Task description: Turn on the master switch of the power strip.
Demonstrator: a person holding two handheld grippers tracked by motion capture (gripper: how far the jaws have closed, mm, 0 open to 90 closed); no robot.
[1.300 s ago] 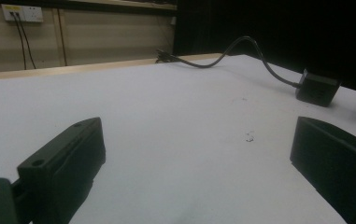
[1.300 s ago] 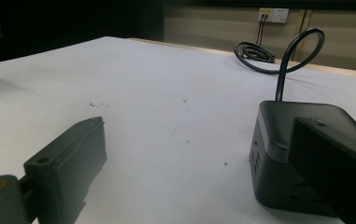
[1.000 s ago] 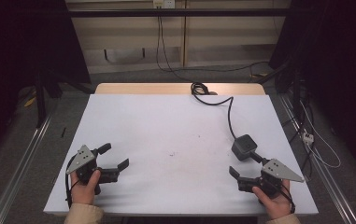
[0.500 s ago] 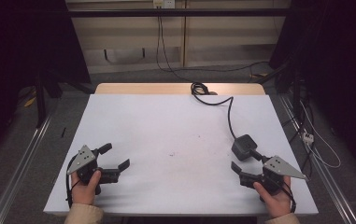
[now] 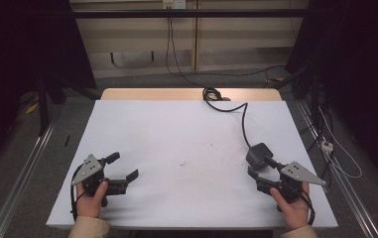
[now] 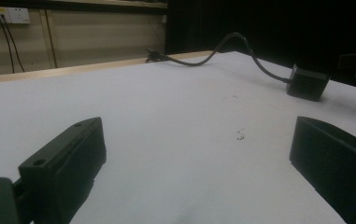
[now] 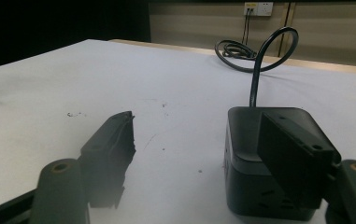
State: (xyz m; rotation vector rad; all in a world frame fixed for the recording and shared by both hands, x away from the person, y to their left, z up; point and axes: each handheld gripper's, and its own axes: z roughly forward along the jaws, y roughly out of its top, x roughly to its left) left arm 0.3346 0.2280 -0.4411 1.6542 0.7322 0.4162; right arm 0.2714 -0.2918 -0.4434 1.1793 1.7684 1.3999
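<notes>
White table top [image 5: 186, 134], wooden strip along the far edge. Black cube-shaped power adapter [image 5: 259, 154] on the right half, near the front; black cord [image 5: 243, 119] running from it toward the far edge, coiled there.

Left gripper [image 5: 125, 167] at the front left corner, held in a hand [image 5: 92, 198], grey three-cornered plate on top. Jaws wide apart, nothing between them but bare table; same seen in the left gripper view [image 6: 194, 177], with the adapter [image 6: 307, 83] far off to the right and well apart from it.

Right gripper [image 5: 262, 168] at the front right, held in the other hand [image 5: 289, 203], jaws spread. Adapter just beyond the jaw tips. In the right gripper view [image 7: 199, 154], right jaw overlapping the near side of the adapter [image 7: 245, 163], left jaw standing clear on the open table. Touching or not: cannot tell. Not clamped on it.

Small dark specks [image 5: 182, 163] mid-table between the two grippers.
</notes>
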